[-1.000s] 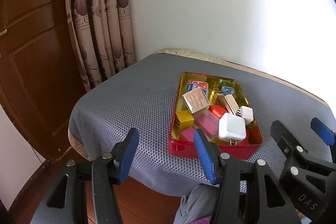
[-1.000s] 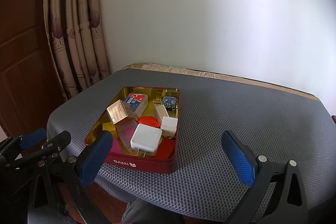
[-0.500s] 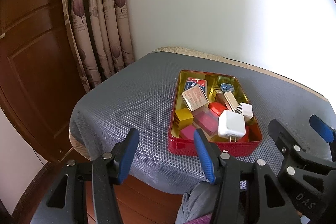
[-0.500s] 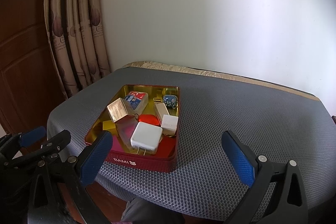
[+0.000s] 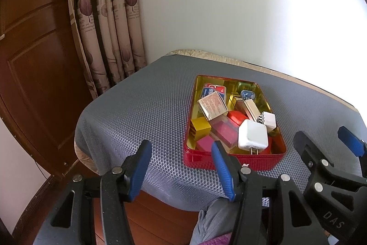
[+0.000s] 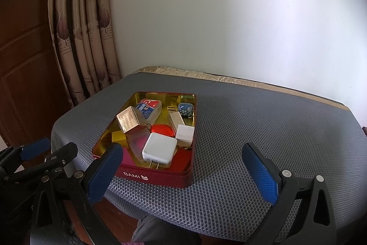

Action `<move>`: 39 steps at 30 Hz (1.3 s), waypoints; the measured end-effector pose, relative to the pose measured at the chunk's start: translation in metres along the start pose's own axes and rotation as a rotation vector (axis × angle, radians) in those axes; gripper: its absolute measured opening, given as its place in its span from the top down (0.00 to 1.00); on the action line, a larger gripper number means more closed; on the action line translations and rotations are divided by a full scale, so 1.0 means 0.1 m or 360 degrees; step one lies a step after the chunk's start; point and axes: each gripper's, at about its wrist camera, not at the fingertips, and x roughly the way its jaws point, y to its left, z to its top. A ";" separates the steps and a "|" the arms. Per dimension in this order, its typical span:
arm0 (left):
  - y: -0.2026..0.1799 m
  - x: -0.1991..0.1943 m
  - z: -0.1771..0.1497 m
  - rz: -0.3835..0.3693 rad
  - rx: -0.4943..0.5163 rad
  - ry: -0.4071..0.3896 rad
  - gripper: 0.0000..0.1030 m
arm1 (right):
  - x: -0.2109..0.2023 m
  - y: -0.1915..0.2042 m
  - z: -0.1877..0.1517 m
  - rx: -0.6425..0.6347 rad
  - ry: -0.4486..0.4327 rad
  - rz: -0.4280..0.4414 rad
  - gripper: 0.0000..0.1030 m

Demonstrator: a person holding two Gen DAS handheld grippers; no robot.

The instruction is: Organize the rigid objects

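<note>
Left wrist view: the left gripper [image 5: 181, 167] is hovering off the near edge of the table, its blue ribbed pads standing well apart with nothing between them.
Door: a dark brown panelled wooden door [image 5: 29, 75] is standing at the far left.
Curtain: a beige pleated curtain [image 5: 107, 24] printed with purple leaf shapes is hanging beside the door.
Table cover: a grey mat [image 5: 142, 114] with a honeycomb mesh texture is covering the table, and a beige fabric edge is showing along the wall side.
Tin: a rectangular red metal tin [image 5: 231, 159] with rounded corners and a shiny gold interior is sitting on the mat near the front edge, just beyond the left gripper's right pad.
Contents, left side: a yellow cube [image 5: 200, 128], a pink translucent block [image 5: 223, 131] and a tan cardboard box [image 5: 212, 106], tilted, are lying together in the tin.
Contents, back: a blue and red flat pack [image 5: 213, 90] and a small blue rounded case [image 5: 247, 94] are resting by the far wall of the tin.
Contents, right side: a large white square charger [image 5: 252, 137] with rounded corners is lying on top near the front, metal prongs pointing forward; a smaller white adapter [image 5: 268, 119] is sitting just behind it.
Right gripper: the right gripper [image 6: 183, 171] is hovering over the front of the mat, its blue pads spread wide and holding nothing, with the tin's front wall marked BAMI just beyond its left pad.
Wall: a plain pale wall [image 6: 229, 15] is rising behind the table.
</note>
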 end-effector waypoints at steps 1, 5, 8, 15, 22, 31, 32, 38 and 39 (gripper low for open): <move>0.00 0.00 0.00 -0.0001 -0.0002 -0.0001 0.46 | 0.00 0.00 0.00 -0.0001 -0.0002 -0.0002 0.00; 0.01 0.00 0.00 -0.0004 0.0001 0.0005 0.46 | -0.01 -0.01 0.00 -0.0005 -0.0003 0.0003 0.00; 0.01 0.00 -0.01 -0.0003 0.0002 0.0007 0.46 | -0.01 -0.01 0.00 -0.0003 -0.0002 0.0005 0.00; 0.01 0.02 -0.01 -0.0014 0.0003 0.0024 0.46 | 0.00 -0.01 0.00 -0.0003 0.0004 0.0006 0.00; 0.01 0.02 -0.01 0.0007 0.0009 0.0011 0.46 | -0.01 -0.01 0.01 -0.0007 0.0004 0.0004 0.00; 0.03 -0.03 0.02 0.0056 -0.0001 -0.0037 0.46 | 0.02 -0.06 0.02 0.0007 0.0003 0.0005 0.00; 0.04 -0.03 0.02 0.0053 -0.0010 -0.0038 0.46 | 0.02 -0.06 0.02 0.0007 0.0002 0.0006 0.00; 0.08 -0.05 0.04 0.0043 -0.0036 -0.0037 0.38 | 0.03 -0.07 0.02 0.0001 -0.0001 0.0008 0.00; 0.07 -0.05 0.04 0.0049 -0.0032 -0.0040 0.36 | 0.03 -0.07 0.02 0.0002 -0.0001 0.0006 0.00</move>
